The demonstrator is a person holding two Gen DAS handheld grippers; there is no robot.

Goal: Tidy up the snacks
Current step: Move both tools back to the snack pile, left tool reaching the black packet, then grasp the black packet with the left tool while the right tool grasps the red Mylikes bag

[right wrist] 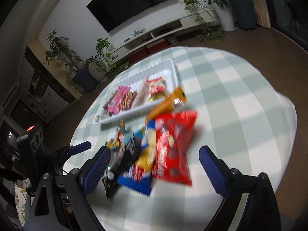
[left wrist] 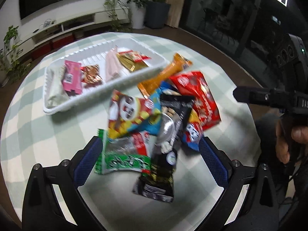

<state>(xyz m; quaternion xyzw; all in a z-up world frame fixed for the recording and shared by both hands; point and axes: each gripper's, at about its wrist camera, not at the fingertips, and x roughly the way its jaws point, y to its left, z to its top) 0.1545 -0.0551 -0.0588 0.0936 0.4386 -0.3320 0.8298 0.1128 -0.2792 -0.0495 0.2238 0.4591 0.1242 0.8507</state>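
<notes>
over the near snack pile, both my left gripper and right gripper wide, empty; next: grab one packet for far white tray.

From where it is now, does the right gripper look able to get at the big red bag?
Probably yes. The right gripper is open, the red bag lies between its fingers on top of the pile, with nothing covering it.

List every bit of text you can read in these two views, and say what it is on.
"DAS": right gripper, on its body, cut off by the picture's edge.
Snack packets, such as the red bag and black packet: print too blurred to read.
Pink packet in the tray: barcode, digits unreadable.
</notes>
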